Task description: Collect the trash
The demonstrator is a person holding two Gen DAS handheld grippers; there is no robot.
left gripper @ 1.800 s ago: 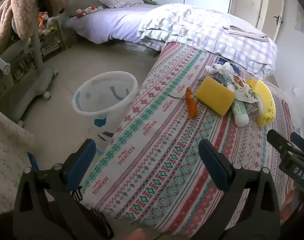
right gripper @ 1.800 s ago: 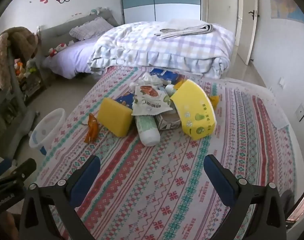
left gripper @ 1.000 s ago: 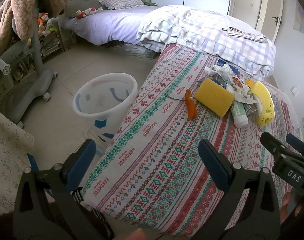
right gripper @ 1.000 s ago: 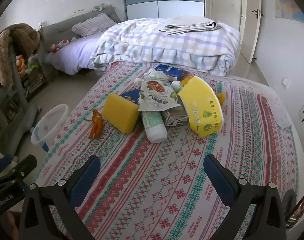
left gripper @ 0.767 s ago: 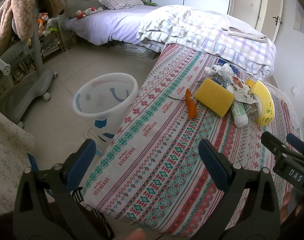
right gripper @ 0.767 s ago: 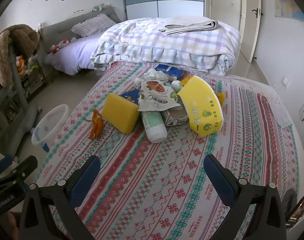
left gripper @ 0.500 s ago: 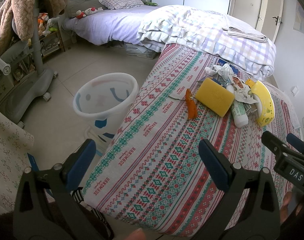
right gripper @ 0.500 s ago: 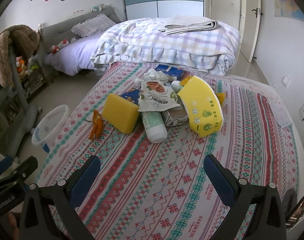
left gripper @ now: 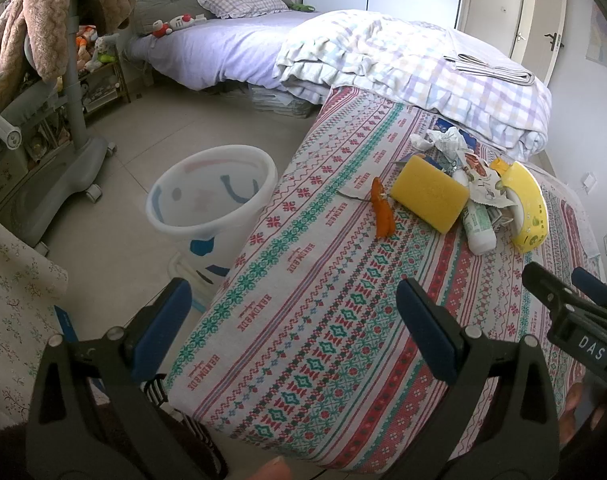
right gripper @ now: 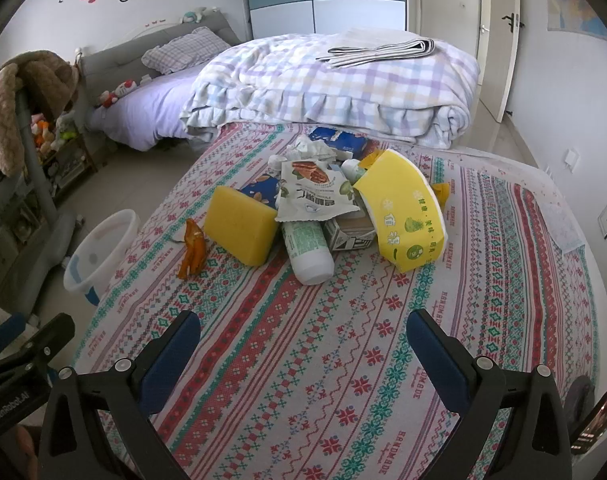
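Note:
A heap of trash lies on the patterned bedspread (right gripper: 343,360): a yellow sponge (right gripper: 239,224), an orange peel (right gripper: 192,249), a white bottle with green print (right gripper: 308,246), a snack wrapper (right gripper: 315,192), a small carton (right gripper: 349,234) and a bent yellow paper bowl (right gripper: 407,210). The same sponge (left gripper: 429,194) and peel (left gripper: 382,213) show in the left wrist view. A white waste bin (left gripper: 209,192) stands on the floor left of the bed. My left gripper (left gripper: 291,320) is open over the bed's near corner. My right gripper (right gripper: 303,344) is open, short of the heap.
A folded checked quilt (right gripper: 343,88) with a newspaper on it lies behind the heap. A second bed (left gripper: 223,48) with a pillow stands at the back. A grey stand (left gripper: 43,160) draped with a brown blanket is at the left. A blue packet (right gripper: 337,138) lies behind the heap.
Both grippers have drifted slightly back from the heap since the earliest frames, then held still. Both stay open and nothing has been picked up.

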